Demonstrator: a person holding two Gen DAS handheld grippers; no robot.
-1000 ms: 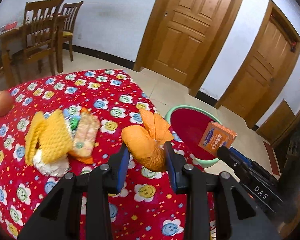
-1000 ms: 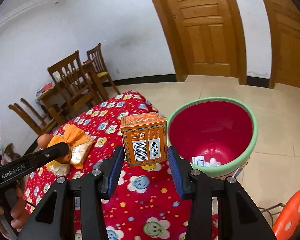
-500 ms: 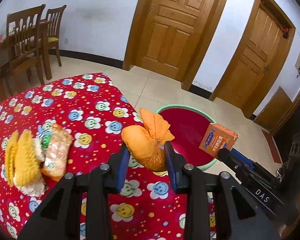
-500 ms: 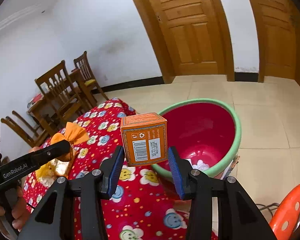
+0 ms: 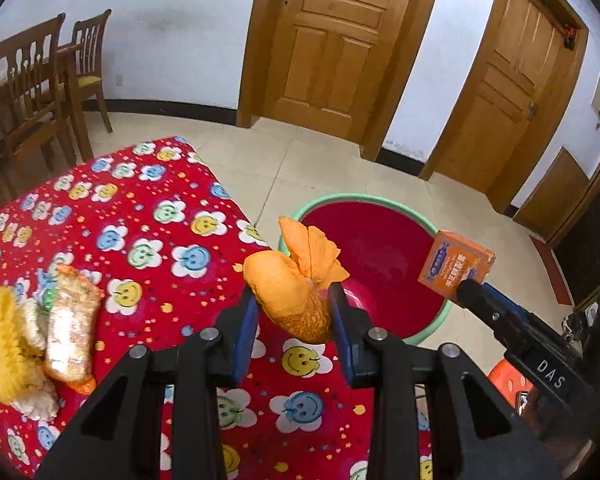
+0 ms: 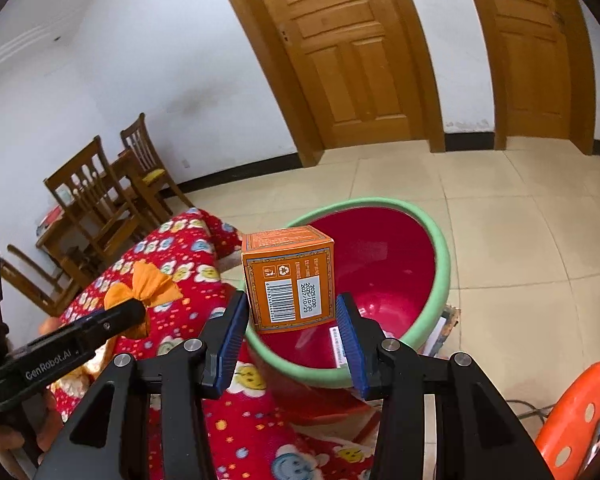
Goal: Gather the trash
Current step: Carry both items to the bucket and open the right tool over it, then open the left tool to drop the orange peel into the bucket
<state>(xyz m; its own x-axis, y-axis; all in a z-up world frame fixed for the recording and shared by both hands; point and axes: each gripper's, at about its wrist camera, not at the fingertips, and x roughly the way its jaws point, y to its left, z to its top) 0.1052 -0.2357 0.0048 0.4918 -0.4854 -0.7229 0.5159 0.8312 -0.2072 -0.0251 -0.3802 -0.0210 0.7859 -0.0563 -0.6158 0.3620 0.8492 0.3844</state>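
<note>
Orange crumpled wrapper (image 5: 296,292) clamped in left gripper (image 5: 294,320); barcoded orange box (image 6: 289,280) in right gripper (image 6: 290,320).

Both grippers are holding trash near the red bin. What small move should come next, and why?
Probably carry the right gripper a little further over the red bin, then release. Its orange box already hangs at the bin's near rim. The left gripper, shut on the orange wrapper, is still above the tablecloth edge and should follow.
</note>
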